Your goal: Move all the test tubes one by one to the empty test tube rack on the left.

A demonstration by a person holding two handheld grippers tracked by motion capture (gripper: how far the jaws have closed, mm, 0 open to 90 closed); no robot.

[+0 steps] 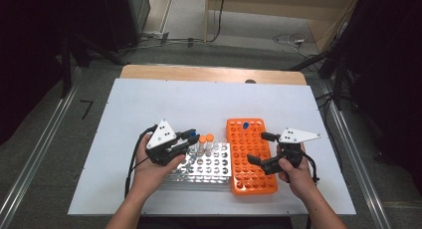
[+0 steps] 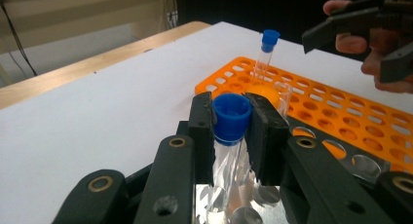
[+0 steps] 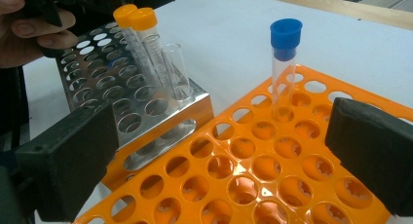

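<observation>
Both grippers are black, each topped by a pale grey three-cornered plate with small dark dots, and a black cable trails from each. The left gripper [image 1: 186, 139] has jointed black linkage arms with brass-coloured pivot pins; the right gripper [image 1: 258, 148] carries broad, blocky black pads. The forearms are bare, without sleeves.

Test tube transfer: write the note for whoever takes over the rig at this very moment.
Left gripper: shut on a blue-capped tube, which stands in the metal rack.
Right gripper: open, holding nothing, over the orange rack.
Done: one blue-capped tube stands at the orange rack's far end.
In the metal rack: two orange-capped tubes and an uncapped one.
Left, judging by the layout: probably lift the gripped tube across to the orange rack, then the others.
</observation>
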